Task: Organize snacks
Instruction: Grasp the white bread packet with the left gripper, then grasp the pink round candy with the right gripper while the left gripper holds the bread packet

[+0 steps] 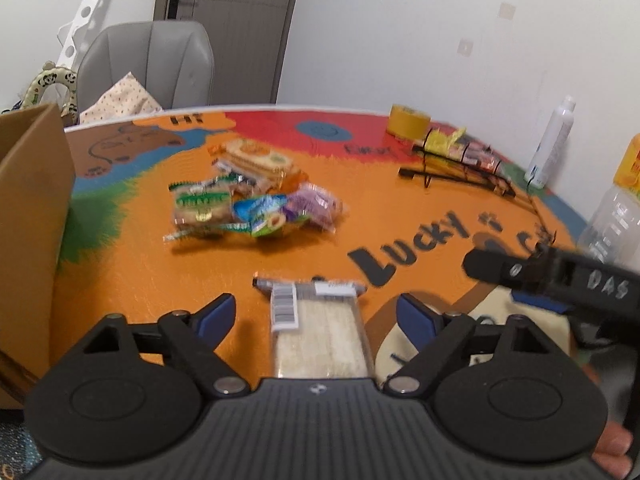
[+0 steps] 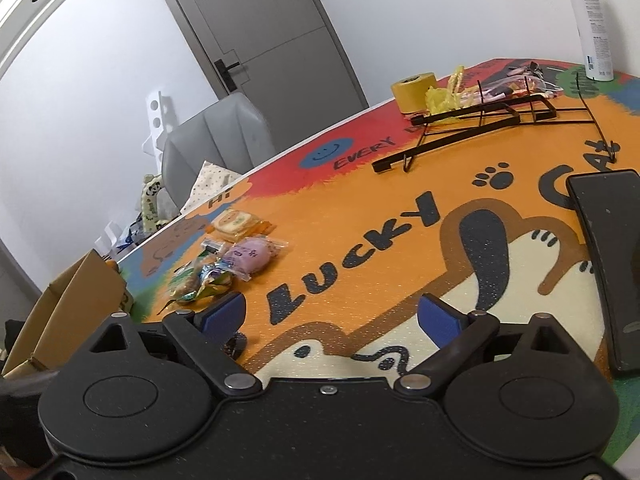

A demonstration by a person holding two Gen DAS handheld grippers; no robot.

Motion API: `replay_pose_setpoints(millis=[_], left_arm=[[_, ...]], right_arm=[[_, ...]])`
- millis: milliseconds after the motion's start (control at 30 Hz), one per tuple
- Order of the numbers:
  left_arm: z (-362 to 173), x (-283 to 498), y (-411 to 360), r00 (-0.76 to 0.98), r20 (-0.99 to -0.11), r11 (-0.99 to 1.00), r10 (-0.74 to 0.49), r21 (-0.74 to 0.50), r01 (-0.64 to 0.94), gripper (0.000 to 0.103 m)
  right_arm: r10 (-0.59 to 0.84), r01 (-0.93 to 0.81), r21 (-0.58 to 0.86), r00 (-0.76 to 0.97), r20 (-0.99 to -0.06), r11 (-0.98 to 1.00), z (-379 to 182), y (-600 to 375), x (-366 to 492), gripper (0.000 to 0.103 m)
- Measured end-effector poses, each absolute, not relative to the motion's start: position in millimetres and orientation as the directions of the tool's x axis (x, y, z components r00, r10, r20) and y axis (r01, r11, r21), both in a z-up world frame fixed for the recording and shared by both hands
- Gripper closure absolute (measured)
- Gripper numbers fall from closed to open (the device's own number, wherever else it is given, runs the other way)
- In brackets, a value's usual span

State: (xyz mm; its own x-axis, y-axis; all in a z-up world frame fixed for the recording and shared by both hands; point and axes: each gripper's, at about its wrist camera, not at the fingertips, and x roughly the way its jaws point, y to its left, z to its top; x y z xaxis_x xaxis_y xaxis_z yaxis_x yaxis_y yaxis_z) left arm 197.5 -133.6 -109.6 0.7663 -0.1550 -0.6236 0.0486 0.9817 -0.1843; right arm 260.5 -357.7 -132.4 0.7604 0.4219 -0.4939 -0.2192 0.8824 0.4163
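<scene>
Left gripper (image 1: pixel 316 312) low over the table (image 1: pixel 400 216), blue pads spread wide. A clear-wrapped pack of pale wafers or crackers (image 1: pixel 320 332), barcode sticker on its top, lies flat between the pads, long axis along the fingers; neither pad touches it. Left view is motion-blurred, so contact read is from the visible gaps on both sides

Right gripper (image 2: pixel 332 316) also spread, nothing between its pads, hovering above the cat print on the tablecloth

Remaining snacks: a loose pile of packets (image 1: pixel 256 204) mid-table, green, blue and purple wrappers plus a biscuit pack behind. Black wire rack (image 1: pixel 464 164) at the far right already holds a few yellow and red packets; roll of yellow tape (image 1: pixel 408 120) beside it

Judgement: step in hand is pickup of the cracker pack, early in the task, since most snacks are still unsorted

For a good grasp:
- centre pads on the pack's long sides, near mid-length, so it does not swing
- close gently; contents look brittle
- lift clear before heading to the rack, avoiding the right gripper in that path
</scene>
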Motion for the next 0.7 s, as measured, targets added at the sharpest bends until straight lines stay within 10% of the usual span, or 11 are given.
replay_pose_setpoints(millis=[167, 700], left_arm=[[-117, 198, -132, 0.751, -0.642, 0.984, -0.155, -0.17, 0.058, 0.056], [-97, 187, -101, 0.808, -0.575, 0.975, -0.133, -0.221, 0.004, 0.058]], right_arm=[[0.426, -0.228, 0.411, 0.756, -0.496, 0.883, -132, -354, 262, 0.008], [0.463, -0.284, 0.392, 0.73, -0.502, 0.875, -126, -320, 273, 0.008]])
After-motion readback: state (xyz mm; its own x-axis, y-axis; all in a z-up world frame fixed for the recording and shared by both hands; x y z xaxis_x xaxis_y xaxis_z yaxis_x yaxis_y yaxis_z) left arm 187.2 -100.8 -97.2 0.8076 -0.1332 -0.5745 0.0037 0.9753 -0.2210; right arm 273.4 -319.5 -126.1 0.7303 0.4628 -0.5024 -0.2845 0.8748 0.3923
